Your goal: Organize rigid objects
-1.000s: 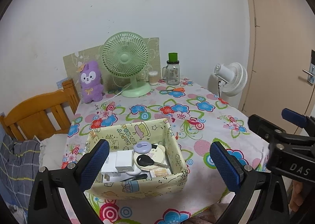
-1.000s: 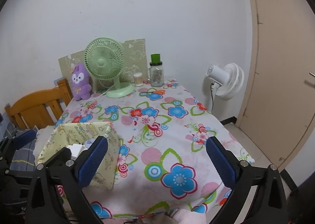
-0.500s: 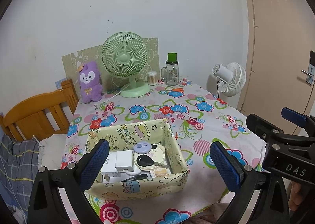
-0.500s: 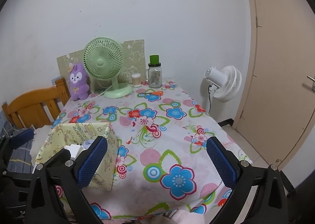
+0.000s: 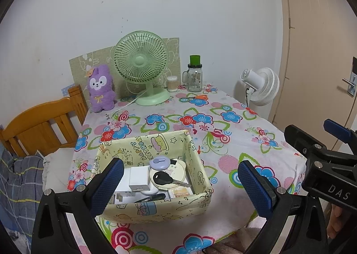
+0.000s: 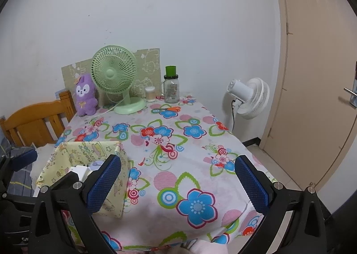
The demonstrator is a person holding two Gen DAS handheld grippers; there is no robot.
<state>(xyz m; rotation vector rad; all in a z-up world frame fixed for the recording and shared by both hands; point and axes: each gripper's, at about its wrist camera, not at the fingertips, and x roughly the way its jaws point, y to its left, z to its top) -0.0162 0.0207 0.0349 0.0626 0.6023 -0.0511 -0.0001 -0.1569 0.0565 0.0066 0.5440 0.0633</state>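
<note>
The left gripper (image 5: 180, 183) is held above the near edge of the table (image 5: 234, 151), its blue-padded fingers spread wide and holding nothing. The yellow patterned box (image 5: 156, 206) sits on the floral tablecloth directly ahead of it, framed mostly between the two fingers, with the left finger overlapping the box's near left corner in the view. Inside the box lie a black car key (image 5: 164, 178) on a round cream case (image 5: 176, 172), a lilac round disc (image 5: 159, 162) just behind the key, a white charger block (image 5: 138, 178) to the left, and a dark pen-like item (image 5: 151, 197) near the front wall. The right gripper (image 6: 178, 183) is likewise spread wide and empty, held over bare tablecloth to the right of the box, which appears at its left finger. At the far end of the table stand a green desk fan (image 5: 142, 66), a purple plush rabbit (image 5: 101, 89), a small jar of cotton swabs (image 5: 171, 83), and a glass jar with a green lid (image 5: 194, 74); orange-handled scissors (image 5: 196, 97) lie just in front of the jar. A white fan (image 5: 261, 85) stands beyond the table's right side, and a wooden chair (image 5: 42, 124) stands at the left. Nothing lies between either gripper and the box.
</note>
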